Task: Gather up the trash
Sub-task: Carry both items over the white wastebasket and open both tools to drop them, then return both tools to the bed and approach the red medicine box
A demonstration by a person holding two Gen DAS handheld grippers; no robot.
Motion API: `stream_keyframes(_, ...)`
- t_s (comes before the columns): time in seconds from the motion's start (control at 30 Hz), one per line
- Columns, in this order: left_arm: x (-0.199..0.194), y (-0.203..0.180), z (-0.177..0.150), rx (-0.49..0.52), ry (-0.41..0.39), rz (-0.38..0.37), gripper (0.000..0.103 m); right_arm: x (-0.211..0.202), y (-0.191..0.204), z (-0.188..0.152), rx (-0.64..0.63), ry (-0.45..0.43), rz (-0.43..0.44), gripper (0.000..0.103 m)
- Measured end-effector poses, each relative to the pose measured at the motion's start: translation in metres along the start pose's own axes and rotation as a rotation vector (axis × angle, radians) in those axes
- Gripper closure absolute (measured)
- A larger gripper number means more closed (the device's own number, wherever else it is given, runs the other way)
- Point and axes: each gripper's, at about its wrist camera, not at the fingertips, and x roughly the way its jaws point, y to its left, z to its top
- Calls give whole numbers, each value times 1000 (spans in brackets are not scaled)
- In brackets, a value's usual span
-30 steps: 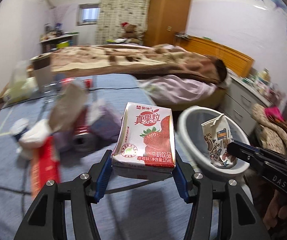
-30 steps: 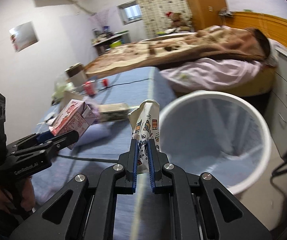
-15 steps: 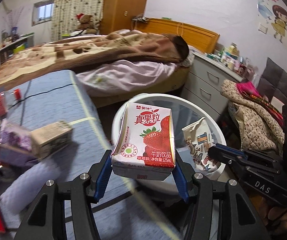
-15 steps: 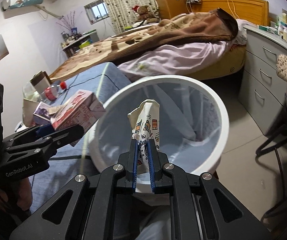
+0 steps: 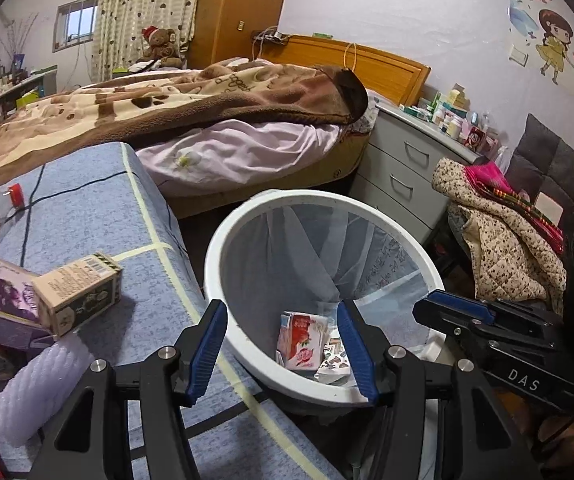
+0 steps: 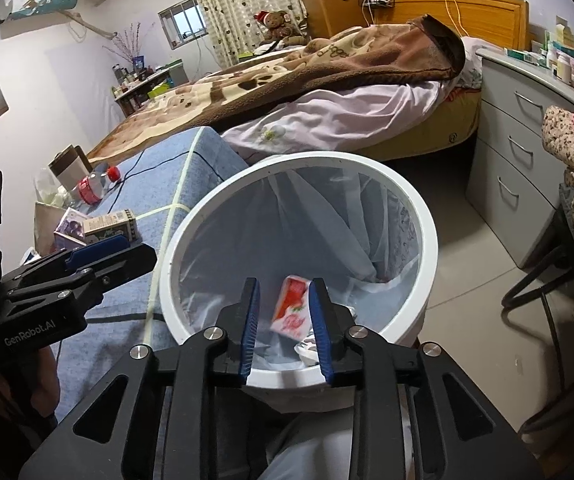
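Both tongs are apart & hold nothing: left gripper (image 5: 283, 350) & right gripper (image 6: 283, 326) hang over the round white plastic trash bin (image 5: 223, 248). The pink strawberry milk carton (image 5: 301, 340) & crumpled printed paper pouch (image 5: 333, 362) lie at the bin's bottom, below the tips. Drop step looks done; next I think go back left to the blue cloth table (image 5: 87, 208) w/ the tan cardboard box (image 5: 79, 294) & purple carton (image 5: 1, 304), then pinch one.
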Motion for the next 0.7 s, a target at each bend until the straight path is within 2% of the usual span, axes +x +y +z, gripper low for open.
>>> stream_keyframes(0.07,-7,4,-3,-5,-10,14,46,-1,3,1,-11,-4,7,72)
stream_keyframes(0.17,-16,7,-7,-13,-25,41,46,-4,10,2,-28,-14,24,61)
stream_keyframes(0.63,-66,46,-42,-100,-51,195,46,-1,50,-2,-82,19,109,60)
stream_keyframes(0.7,-76,56,-47,-138,-59,214,46,-1,57,-3,-101,23,125,60)
